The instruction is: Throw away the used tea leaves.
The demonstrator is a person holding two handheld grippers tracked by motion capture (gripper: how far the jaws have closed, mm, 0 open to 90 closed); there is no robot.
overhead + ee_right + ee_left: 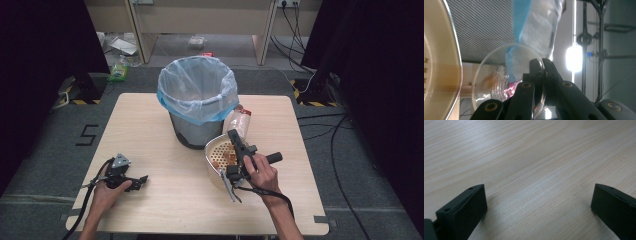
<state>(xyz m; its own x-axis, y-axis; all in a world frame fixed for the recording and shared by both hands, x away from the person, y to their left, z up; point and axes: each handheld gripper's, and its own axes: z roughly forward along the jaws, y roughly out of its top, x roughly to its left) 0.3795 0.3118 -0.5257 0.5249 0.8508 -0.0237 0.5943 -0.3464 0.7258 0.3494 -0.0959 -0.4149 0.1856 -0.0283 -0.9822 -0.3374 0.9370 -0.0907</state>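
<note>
right gripper [234, 137] is clamping the rim of a clear bowl [499, 82] | bowl's hanging tilted beside the trash bin [197, 97], bin mouth sitting up-left | left gripper [142, 181] is idling wide open on the surface [165, 200]

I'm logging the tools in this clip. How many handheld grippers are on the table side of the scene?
2. The left gripper rests low on the wooden table near its front left, jaws apart. The right gripper is at the front right, jaws closed on a clear plastic cup beside the bin.
</note>
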